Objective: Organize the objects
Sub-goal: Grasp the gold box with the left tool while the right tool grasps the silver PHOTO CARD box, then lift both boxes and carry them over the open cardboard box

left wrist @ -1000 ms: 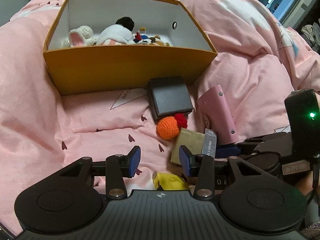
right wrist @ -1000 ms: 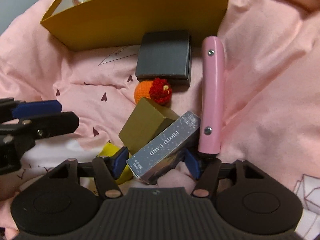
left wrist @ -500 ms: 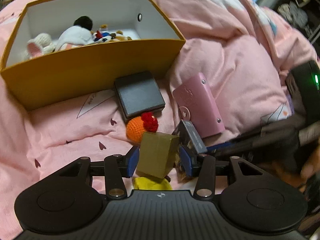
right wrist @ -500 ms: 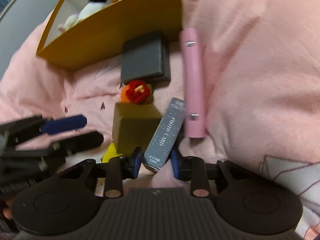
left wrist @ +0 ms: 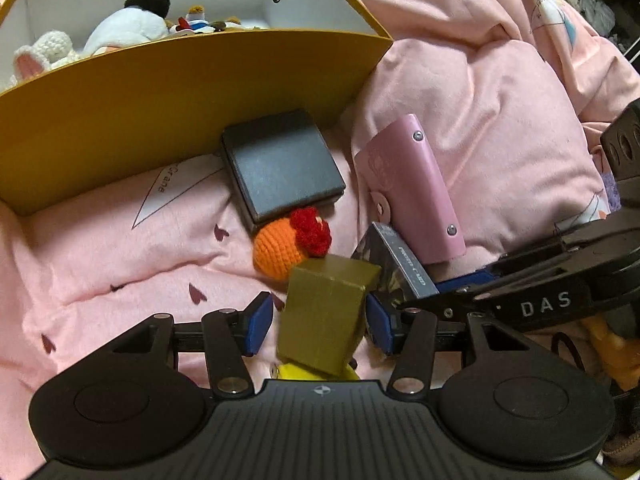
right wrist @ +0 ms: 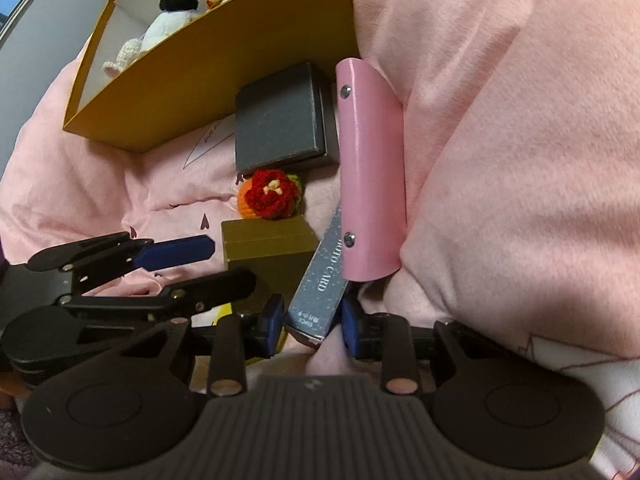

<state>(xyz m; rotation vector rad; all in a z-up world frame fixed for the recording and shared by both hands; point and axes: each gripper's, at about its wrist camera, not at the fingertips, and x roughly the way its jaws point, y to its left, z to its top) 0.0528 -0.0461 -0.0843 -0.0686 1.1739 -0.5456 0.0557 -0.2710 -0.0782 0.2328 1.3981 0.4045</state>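
Observation:
An olive-gold box (left wrist: 326, 314) stands between the fingers of my left gripper (left wrist: 320, 322); the left pad has a small gap to it, so the jaws are open around it. It also shows in the right wrist view (right wrist: 268, 248). My right gripper (right wrist: 312, 322) is shut on a grey photo card box (right wrist: 322, 286), which also shows in the left wrist view (left wrist: 400, 268). An orange crochet ball (left wrist: 286, 246), a black box (left wrist: 280, 166) and a pink case (left wrist: 412, 190) lie on the pink bedding before the yellow box (left wrist: 180, 92).
The yellow box (right wrist: 224, 52) holds several plush toys (left wrist: 124, 32). A yellow item (left wrist: 316, 372) lies under the olive box. A raised fold of pink duvet (right wrist: 520, 160) stands at the right.
My left gripper has moved forward around the olive box. My right gripper has closed on the photo card box and tilted it more upright.

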